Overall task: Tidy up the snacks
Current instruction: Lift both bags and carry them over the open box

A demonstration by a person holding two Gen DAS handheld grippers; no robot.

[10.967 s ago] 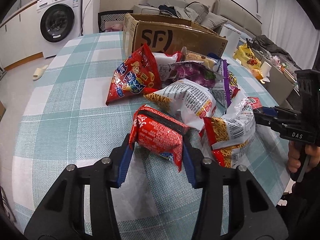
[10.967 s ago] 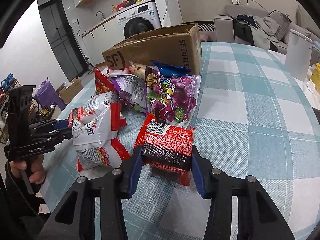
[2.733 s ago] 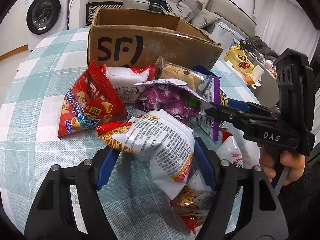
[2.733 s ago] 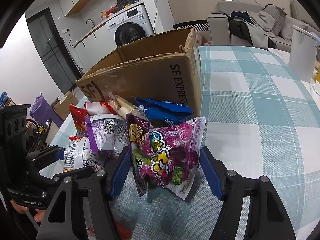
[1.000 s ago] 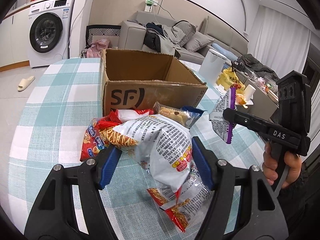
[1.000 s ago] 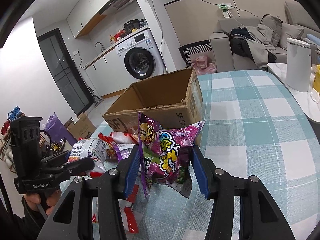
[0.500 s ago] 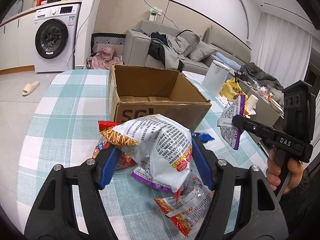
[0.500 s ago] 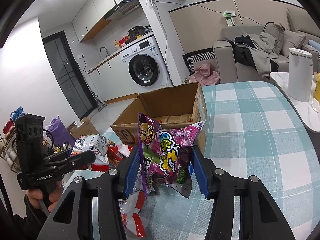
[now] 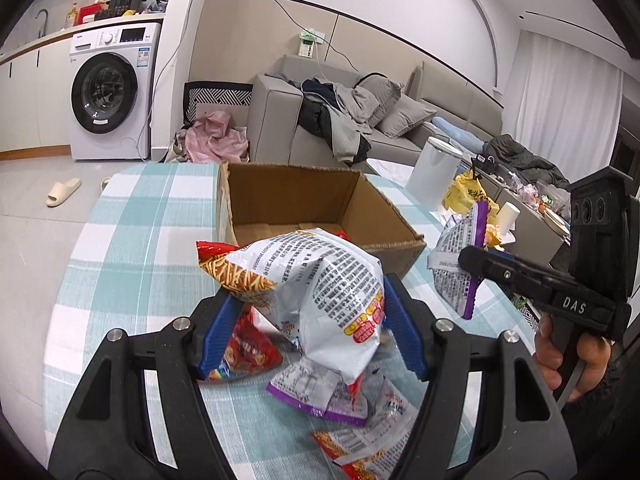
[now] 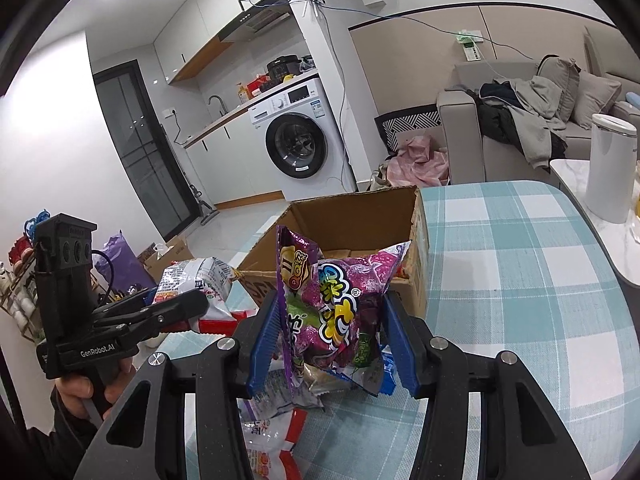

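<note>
Left claw (image 9: 312,328) hides lower snack bag (image 9: 320,296); carton (image 9: 320,208) floor mostly unseen.

Two grippers, each clamping one snack bag—white (image 9: 320,280), purple (image 10: 332,304)—and one cardboard box (image 9: 320,204).

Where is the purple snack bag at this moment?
The purple snack bag is held in the right gripper, lifted just before the cardboard box.

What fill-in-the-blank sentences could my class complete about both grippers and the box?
1. The left gripper is shut on a ____-and-red noodle snack bag.
2. The right gripper is shut on a ____ snack bag.
3. The cardboard box on the checked tablecloth has its top ____.

Missing words: white; purple; open
</note>
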